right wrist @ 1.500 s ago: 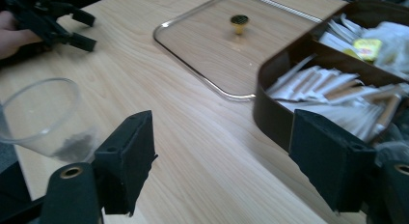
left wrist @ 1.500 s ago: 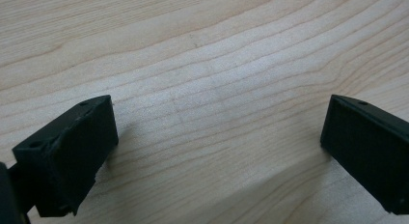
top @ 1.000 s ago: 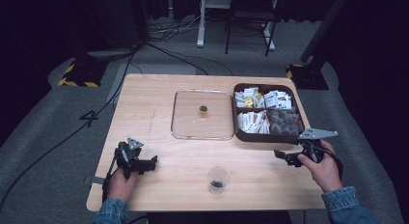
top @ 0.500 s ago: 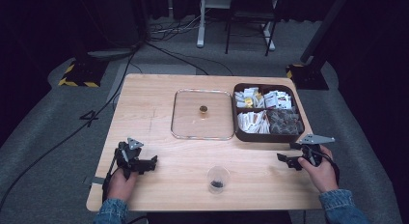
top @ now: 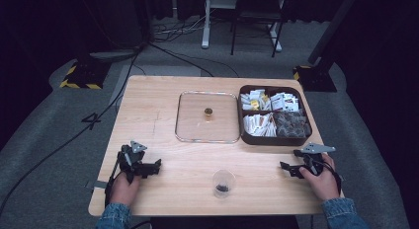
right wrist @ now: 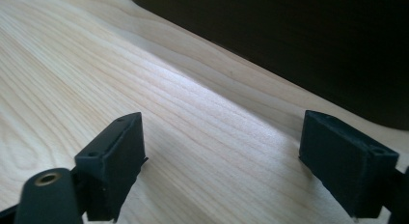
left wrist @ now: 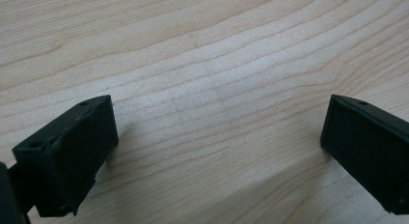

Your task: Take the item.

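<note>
Currently, jaws: spread wide on both grippers, nothing between them.
Left gripper [top: 154,166]: low on the table [top: 148,120], near left corner.
Right gripper [top: 286,168]: near right edge, just in front of the brown box [top: 272,139].
Glass lid [top: 207,117]: flat, mid-table, beside box.
Cup [top: 223,182]: near front edge, between grippers.

Two black two-jaw grippers, left gripper [top: 148,168] and right gripper [top: 287,168], each topped by a grey three-cornered plate, blocky jaws with small screw holes, blue denim sleeves [top: 114,217].
</note>
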Demonstrator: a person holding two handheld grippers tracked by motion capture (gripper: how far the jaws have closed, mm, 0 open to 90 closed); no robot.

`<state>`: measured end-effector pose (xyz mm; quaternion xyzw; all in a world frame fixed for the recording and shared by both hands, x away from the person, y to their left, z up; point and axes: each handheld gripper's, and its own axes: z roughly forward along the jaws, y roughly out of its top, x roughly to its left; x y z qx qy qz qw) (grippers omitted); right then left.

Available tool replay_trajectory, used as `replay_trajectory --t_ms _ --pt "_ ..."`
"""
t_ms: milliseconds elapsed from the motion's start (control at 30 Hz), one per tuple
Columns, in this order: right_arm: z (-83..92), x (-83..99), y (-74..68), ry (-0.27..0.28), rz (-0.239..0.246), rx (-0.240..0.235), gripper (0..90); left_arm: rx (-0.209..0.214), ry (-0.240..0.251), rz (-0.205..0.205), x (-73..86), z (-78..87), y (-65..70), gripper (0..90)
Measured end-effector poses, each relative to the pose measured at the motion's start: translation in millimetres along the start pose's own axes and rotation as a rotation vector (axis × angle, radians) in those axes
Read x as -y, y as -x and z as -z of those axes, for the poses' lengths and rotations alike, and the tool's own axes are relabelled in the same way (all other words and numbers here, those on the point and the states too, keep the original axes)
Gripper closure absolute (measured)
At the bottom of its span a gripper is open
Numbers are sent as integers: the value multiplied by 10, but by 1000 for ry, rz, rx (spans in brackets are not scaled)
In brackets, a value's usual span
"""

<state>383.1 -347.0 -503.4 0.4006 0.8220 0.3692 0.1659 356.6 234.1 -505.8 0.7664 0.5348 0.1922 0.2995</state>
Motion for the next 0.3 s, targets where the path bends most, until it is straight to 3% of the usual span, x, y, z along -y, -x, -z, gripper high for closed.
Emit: replay_trajectory --t_ms 33,300 --pt "-6 -1 -13 -8 29 11 144 0 0 0 0 0 0 0" --pt "-17 -5 -35 -12 21 21 128 0 0 -1 0 0 0 0"
